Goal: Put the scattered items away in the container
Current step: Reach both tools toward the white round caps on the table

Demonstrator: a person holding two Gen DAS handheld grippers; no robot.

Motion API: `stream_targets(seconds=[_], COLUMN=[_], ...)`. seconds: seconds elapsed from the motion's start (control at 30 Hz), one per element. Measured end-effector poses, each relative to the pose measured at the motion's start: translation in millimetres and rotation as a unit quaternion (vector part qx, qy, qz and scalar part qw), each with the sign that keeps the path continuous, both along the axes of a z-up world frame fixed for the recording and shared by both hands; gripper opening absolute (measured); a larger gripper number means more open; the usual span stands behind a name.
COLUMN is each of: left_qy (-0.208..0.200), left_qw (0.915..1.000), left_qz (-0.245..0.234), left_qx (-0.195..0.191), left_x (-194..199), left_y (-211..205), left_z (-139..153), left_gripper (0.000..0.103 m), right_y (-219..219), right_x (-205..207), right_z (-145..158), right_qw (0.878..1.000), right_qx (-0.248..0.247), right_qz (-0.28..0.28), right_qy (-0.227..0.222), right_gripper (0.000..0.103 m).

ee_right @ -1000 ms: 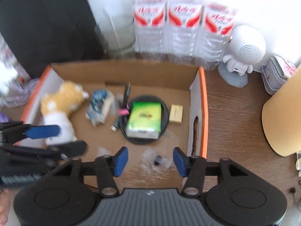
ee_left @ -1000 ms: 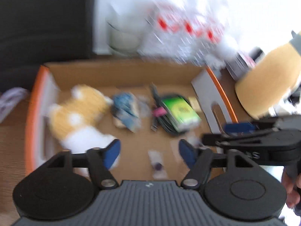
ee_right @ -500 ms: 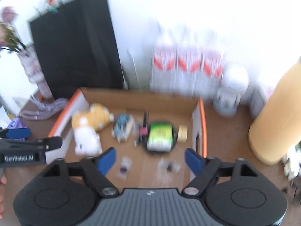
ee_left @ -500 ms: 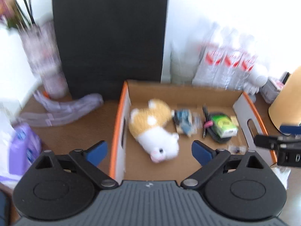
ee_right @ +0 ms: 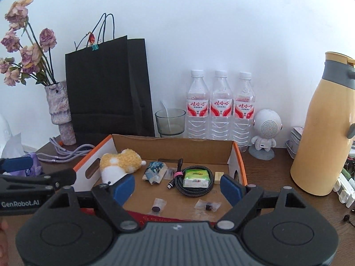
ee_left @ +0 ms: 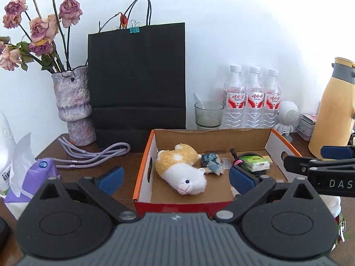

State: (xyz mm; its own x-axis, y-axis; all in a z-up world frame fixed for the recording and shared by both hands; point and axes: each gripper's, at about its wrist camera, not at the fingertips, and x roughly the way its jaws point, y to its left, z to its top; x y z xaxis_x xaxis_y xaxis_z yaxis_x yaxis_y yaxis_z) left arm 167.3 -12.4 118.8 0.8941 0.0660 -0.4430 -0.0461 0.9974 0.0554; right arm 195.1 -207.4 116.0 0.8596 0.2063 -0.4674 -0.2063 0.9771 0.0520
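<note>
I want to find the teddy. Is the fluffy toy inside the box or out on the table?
Inside. The fluffy toy lies on its side on the floor of the cardboard box, near the box's left wall.

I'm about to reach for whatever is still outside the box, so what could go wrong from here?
The purple cord lies looped against the vase of dried flowers; pulling it could tip the vase. The water bottles and glass stand close behind the cardboard box, so a nudge to the box might topple them. Both grippers, left and right, are open and empty.
</note>
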Motion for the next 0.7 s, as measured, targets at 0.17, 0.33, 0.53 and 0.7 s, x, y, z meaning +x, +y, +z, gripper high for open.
stream_targets(seconds=[0.17, 0.33, 0.53, 0.7], left_qy=[-0.024, 0.001, 0.041, 0.016], left_qw=[0.9995, 0.9991, 0.9984, 0.9993], left_qz=[-0.012, -0.029, -0.021, -0.032], left_qx=[-0.019, -0.030, -0.033, -0.012], left_x=[-66.3, -154.3, -203.1, -171.6], left_y=[6.2, 15.8, 28.7, 34.5], left_z=[-16.3, -53.2, -70.2, -67.2], left_gripper=[0.103, 0.103, 0.103, 0.103], right_y=[-16.9, -34.0, -39.4, -34.1], right_x=[-57.7, -152.8, -216.5, -189.4], right_z=[-13.9, -51.9, -93.4, -101.9], right_qw=[1.000, 1.000, 0.994, 0.994], right_qx=[-0.001, 0.009, 0.014, -0.019], right_qz=[-0.020, -0.023, -0.058, -0.055], right_qy=[-0.011, 0.017, 0.090, 0.094], right_gripper=[0.084, 0.086, 0.085, 0.074])
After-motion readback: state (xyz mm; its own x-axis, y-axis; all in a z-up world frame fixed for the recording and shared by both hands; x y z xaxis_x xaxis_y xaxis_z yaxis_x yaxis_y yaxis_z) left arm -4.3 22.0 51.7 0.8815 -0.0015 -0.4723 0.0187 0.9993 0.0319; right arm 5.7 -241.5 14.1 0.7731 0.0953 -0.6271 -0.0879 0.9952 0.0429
